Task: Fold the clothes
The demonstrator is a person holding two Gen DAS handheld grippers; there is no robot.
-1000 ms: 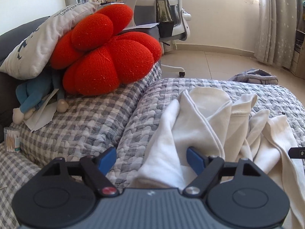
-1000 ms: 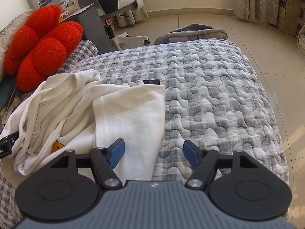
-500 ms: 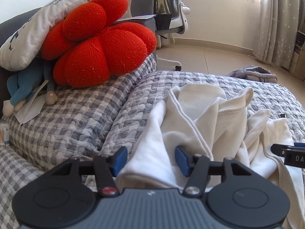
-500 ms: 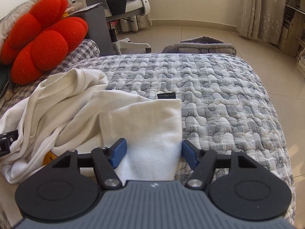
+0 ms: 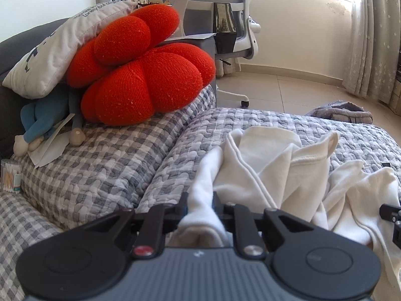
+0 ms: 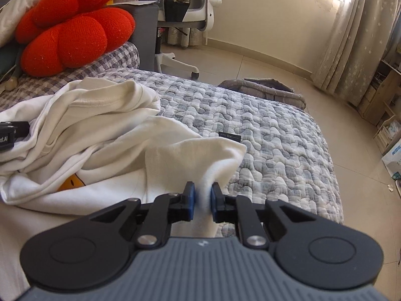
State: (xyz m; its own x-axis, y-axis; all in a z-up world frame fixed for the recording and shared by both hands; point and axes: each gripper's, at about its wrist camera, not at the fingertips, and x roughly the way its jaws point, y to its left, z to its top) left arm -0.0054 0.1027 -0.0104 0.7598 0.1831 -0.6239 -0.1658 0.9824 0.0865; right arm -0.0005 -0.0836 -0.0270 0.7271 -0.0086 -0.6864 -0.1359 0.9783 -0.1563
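A cream-white garment (image 5: pixel 275 170) lies crumpled on the grey quilted bed cover (image 5: pixel 250 120). My left gripper (image 5: pixel 200 207) is closing, and its jaws pinch a bunched fold at the garment's left end. In the right wrist view the same garment (image 6: pixel 100 130) spreads to the left, with a yellow print (image 6: pixel 71 181) showing under a fold. My right gripper (image 6: pixel 202 197) is closing too, its blue pads (image 6: pixel 191 195) pressed on a white corner of the cloth. The tip of the other gripper shows at each view's edge.
A red flower-shaped cushion (image 5: pixel 140 70), a grey-white pillow (image 5: pixel 57 47) and a blue soft toy (image 5: pixel 42 120) sit on the checked bolster at the left. A box of cotton swabs (image 5: pixel 10 175) stands lower left. An office chair (image 6: pixel 190 7) and a grey cloth heap (image 6: pixel 265 87) are on the floor beyond.
Both grippers went from wide open to pinched on the white garment. The right one slid left onto the cloth's corner and rolled; the left one stayed put.
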